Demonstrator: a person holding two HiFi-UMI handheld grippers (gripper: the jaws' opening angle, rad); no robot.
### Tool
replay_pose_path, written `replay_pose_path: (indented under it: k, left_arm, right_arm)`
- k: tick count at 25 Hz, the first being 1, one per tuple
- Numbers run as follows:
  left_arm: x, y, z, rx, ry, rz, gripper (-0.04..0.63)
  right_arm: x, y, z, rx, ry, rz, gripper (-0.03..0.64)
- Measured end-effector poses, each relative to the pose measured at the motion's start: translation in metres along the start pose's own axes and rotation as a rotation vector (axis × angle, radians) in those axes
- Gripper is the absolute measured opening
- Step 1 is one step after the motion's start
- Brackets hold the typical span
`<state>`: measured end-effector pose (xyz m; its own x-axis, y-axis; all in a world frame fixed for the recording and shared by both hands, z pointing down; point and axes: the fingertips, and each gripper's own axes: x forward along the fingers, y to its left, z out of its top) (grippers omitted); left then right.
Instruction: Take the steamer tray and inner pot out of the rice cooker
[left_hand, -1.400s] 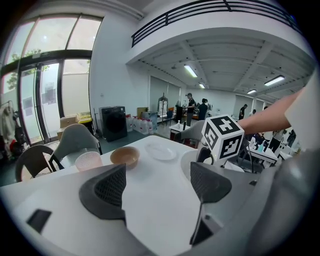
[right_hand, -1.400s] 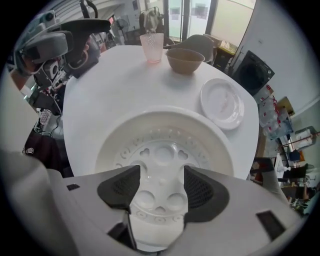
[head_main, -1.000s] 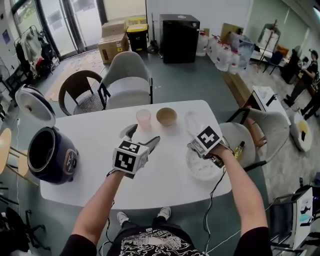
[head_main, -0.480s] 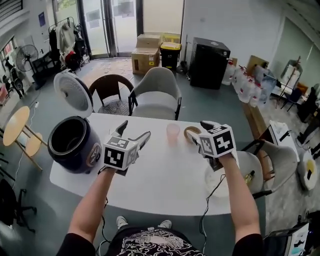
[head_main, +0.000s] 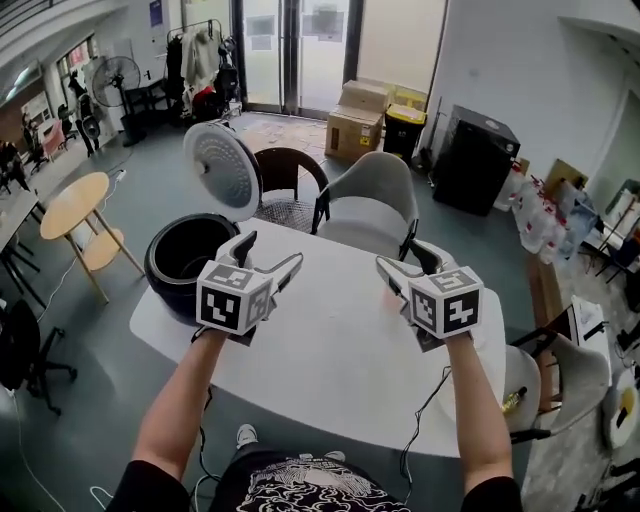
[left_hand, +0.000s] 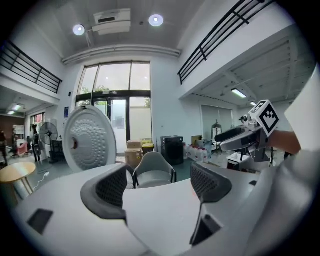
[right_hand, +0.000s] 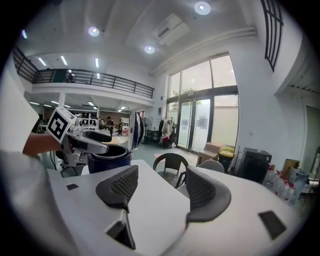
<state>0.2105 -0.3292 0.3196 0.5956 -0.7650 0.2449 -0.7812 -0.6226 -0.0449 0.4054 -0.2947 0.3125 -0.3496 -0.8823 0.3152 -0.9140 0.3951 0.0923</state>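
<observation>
Rice cooker (head_main: 165, 285) at left end of table (head_main: 340, 340), lid (head_main: 222, 165) up. Interior dark; tray and pot not made out. L gripper (head_main: 270, 252) beside cooker, jaws apart, empty. R gripper (head_main: 402, 256) jaws just been opening, nothing betw. them. Est.: pot rigid, smooth, moderate wt. Pinch at rim.

The right claw (right_hand: 162, 192) hangs over the white bench (right_hand: 145, 169). Its jaws are apart, with nothing between them, and have just been opening. At left, the left claw (right_hand: 102, 141) overlaps the dark cooker (right_hand: 108, 160), whose lid (right_hand: 136, 130) stands upright. Beyond are a brown chair (right_hand: 171, 172), a grey chair (right_hand: 211, 166) and glass doors (right_hand: 200, 125).
</observation>
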Motion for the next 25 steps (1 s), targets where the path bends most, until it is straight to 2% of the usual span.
replay_pose_path:
  k: [4,9,15,18,21,25]
  left_arm:
    - [-0.031,0.053,-0.016,-0.061,-0.011,0.072,0.4]
    - [-0.089,0.128,-0.032,-0.097,-0.01,0.189,0.4]
    - [-0.157,0.207,-0.064,-0.181,0.0,0.266,0.4]
    - [-0.18,0.249,-0.073,-0.222,0.01,0.281,0.399]
    - [-0.191,0.272,-0.081,-0.261,0.024,0.272,0.397]
    - [-0.191,0.294,-0.092,-0.303,0.055,0.217,0.391]
  right_arm:
    - [0.043,0.047,0.013,-0.016,-0.027,0.086,0.313]
    - [0.092,0.123,0.039,-0.029,-0.055,0.214,0.313]
    - [0.147,0.218,0.061,-0.023,-0.05,0.34,0.313]
    - [0.176,0.259,0.071,-0.021,-0.038,0.386,0.313]
    - [0.194,0.282,0.073,0.0,-0.02,0.421,0.313]
    - [0.214,0.301,0.066,0.08,0.016,0.456,0.313]
